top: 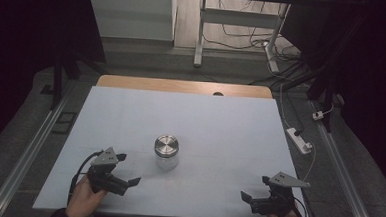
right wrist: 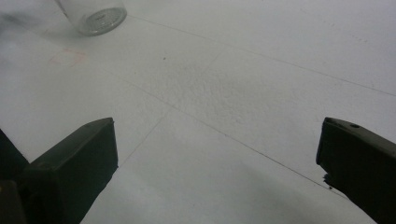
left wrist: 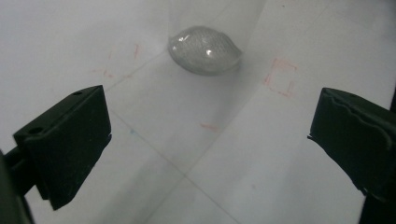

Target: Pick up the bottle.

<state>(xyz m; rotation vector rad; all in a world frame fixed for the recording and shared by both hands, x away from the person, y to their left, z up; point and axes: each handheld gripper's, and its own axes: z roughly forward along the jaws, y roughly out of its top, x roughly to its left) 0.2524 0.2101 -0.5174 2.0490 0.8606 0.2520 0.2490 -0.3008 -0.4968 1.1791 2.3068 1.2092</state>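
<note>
Jar, clear glass with a metal lid, stands upright mid-table, near the left gripper, whose jaws gape empty just left of it. Right gripper, jaws also spread empty, rests well apart at the near right corner of the white table.

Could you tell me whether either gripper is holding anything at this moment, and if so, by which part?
Nothing is held. The left gripper and the right gripper are both open, and the jar stands alone on the table.
</note>
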